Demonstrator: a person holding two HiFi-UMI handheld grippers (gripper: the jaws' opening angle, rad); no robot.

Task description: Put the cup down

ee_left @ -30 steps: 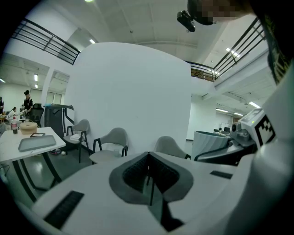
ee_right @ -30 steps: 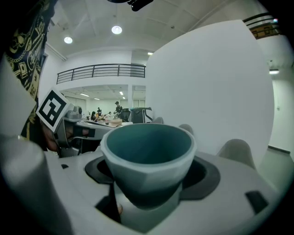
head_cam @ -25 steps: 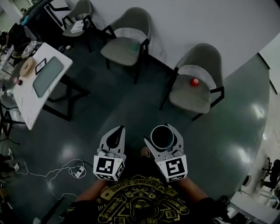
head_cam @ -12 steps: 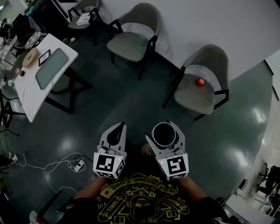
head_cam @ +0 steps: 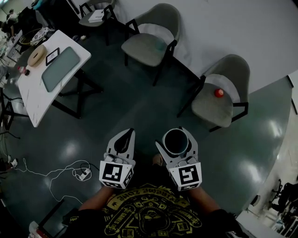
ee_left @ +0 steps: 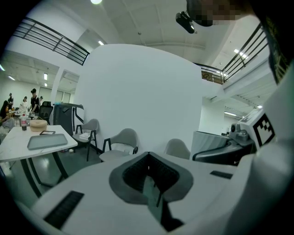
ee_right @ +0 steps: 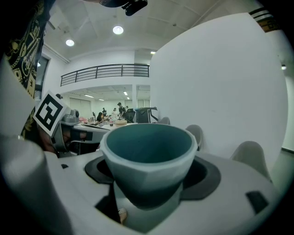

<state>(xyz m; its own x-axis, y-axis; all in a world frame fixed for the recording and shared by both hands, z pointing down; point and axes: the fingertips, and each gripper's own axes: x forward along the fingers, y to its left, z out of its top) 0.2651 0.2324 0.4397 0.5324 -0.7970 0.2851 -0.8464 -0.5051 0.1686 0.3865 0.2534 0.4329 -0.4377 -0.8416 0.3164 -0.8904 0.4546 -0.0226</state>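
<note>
One cup [head_cam: 176, 142] in right claw [head_cam: 176, 135], three chairs [head_cam: 150, 42] [head_cam: 218, 95] [head_cam: 95, 14]

From the head view I could see only the rim and dark inside of the cup [head_cam: 176, 142]. The right gripper [head_cam: 176, 139] covered its sides, and in the right gripper view its foot was lost between the jaws. The red thing [head_cam: 218, 92] on the chair [head_cam: 212, 109] was too small to name. The far chair [head_cam: 95, 14] was cut off by the top edge. The people [ee_left: 18, 108] beyond the table [ee_left: 18, 140] were too small to tell apart.
</note>
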